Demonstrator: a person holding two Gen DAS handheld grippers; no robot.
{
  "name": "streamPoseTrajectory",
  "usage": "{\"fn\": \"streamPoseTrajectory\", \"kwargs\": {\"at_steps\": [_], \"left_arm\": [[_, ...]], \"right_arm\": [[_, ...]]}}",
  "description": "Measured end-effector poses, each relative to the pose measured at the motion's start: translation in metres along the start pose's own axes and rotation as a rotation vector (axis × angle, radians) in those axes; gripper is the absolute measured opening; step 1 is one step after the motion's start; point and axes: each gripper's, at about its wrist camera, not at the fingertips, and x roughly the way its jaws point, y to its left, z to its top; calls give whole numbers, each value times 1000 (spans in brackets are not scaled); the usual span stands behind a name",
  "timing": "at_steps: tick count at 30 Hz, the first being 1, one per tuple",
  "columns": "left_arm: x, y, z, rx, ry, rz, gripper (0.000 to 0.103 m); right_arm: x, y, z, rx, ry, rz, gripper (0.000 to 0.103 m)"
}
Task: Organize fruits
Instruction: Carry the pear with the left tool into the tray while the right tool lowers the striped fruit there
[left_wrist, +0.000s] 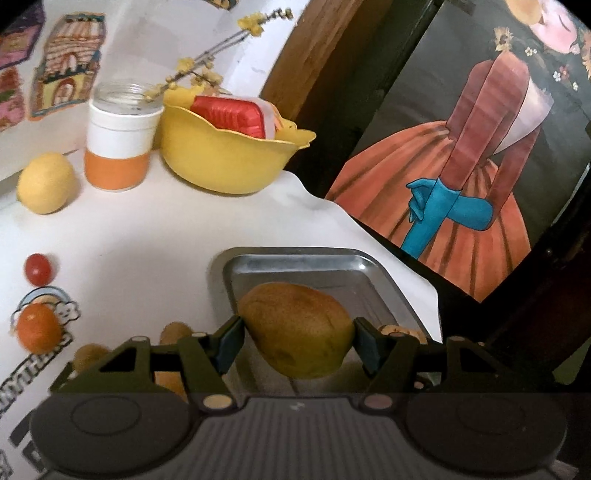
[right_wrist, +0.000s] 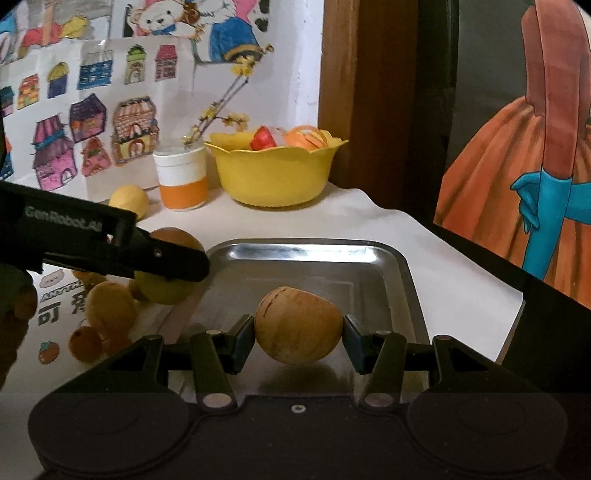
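Fruits are split between the two tools and the white-covered table (left_wrist: 155, 229). The left tool (left_wrist: 297, 334) has its two dark fingers closed against the sides of a yellow-green, brown-speckled mango-shaped fruit (left_wrist: 295, 332), which hangs over the near left part of a shallow rectangular stainless-steel tray (left_wrist: 314, 260); whether it touches the tray floor cannot be told. The right tool (right_wrist: 298, 332) likewise pinches a tan, rounded fruit with dark streaks (right_wrist: 297, 325) between its blue-padded fingers (right_wrist: 243, 338), held above the tray's (right_wrist: 306, 251) near half, with a faint shadow on the metal below it. In the right wrist view the left tool shows as a black arm with white lettering coming in from the left, its fruit at the tray's left edge. Loose fruit lies on the table to the left of the tray: a small red cherry tomato (left_wrist: 37, 268), a small orange citrus fruit (left_wrist: 38, 332) resting on a printed sticker, several small brownish-yellow fruits (right_wrist: 110, 310) clustered near the tray's left side, and a round yellow lemon-like fruit (left_wrist: 46, 183) farther back. Beside that one stands a white and orange cylindrical jar (left_wrist: 118, 147) holding thin stems with yellow blossoms, and just to its right a scalloped yellow plastic bowl (left_wrist: 225, 162) containing a red ridged packet. Colourful drawings of houses cover the wall behind.
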Motion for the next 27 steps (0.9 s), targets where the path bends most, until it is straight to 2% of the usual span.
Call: {"fn": "streamPoseTrajectory", "kwargs": {"at_steps": [10, 21, 25, 27], "left_arm": [[29, -7, 12, 28, 23, 26, 68], [41, -3, 9, 29, 61, 41, 68], [41, -7, 6, 52, 94, 40, 69], [39, -8, 4, 50, 84, 42, 71]], "right_arm": [[27, -9, 9, 14, 57, -14, 54], [31, -9, 9, 6, 49, -14, 54], [30, -7, 7, -5, 50, -17, 66], [29, -6, 6, -10, 58, -15, 73]]}}
